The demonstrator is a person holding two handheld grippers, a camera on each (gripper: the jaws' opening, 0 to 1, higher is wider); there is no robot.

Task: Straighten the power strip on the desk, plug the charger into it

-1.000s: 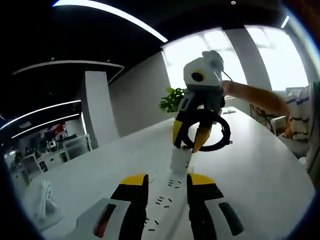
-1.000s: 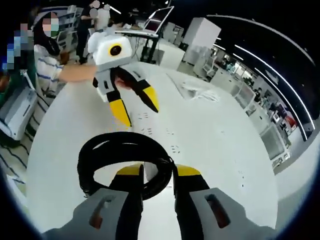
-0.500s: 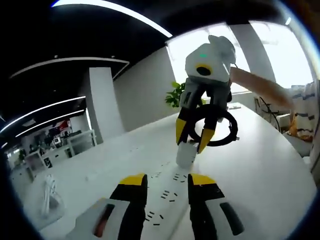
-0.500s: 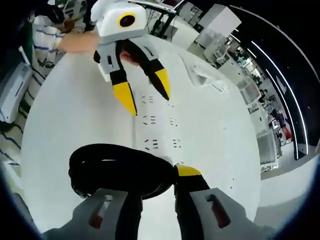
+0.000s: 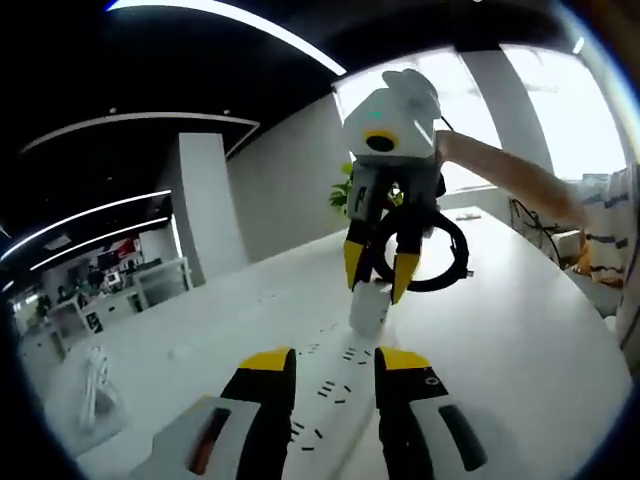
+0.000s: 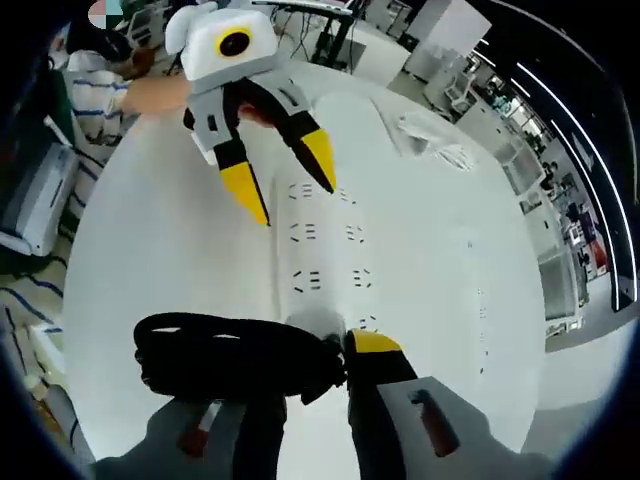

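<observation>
A long white power strip (image 5: 335, 395) lies on the white desk, running away from my left gripper (image 5: 335, 362), whose jaws stand open on either side of it. Facing it, my right gripper (image 5: 378, 285) is shut on a white charger (image 5: 368, 306), held upright with its lower end at the strip's top face. The charger's black coiled cable (image 5: 435, 250) hangs beside the jaws. In the right gripper view the charger (image 6: 315, 326) sits between my right gripper's (image 6: 320, 345) jaws over the power strip's (image 6: 330, 250) sockets. The cable coil (image 6: 230, 355) hides one finger. The left gripper (image 6: 283, 185) hovers open beyond.
A white bundled cord (image 5: 95, 385) lies on the desk at the left, also visible as the bundled cord (image 6: 430, 135) past the strip. A person's arm (image 5: 500, 180) reaches in from the right. A green plant (image 5: 345, 195) stands behind the desk's far edge.
The right gripper has brought the charger down and closer to the strip's sockets, with the cable coil swinging sideways. The left gripper has stayed open over the strip.
</observation>
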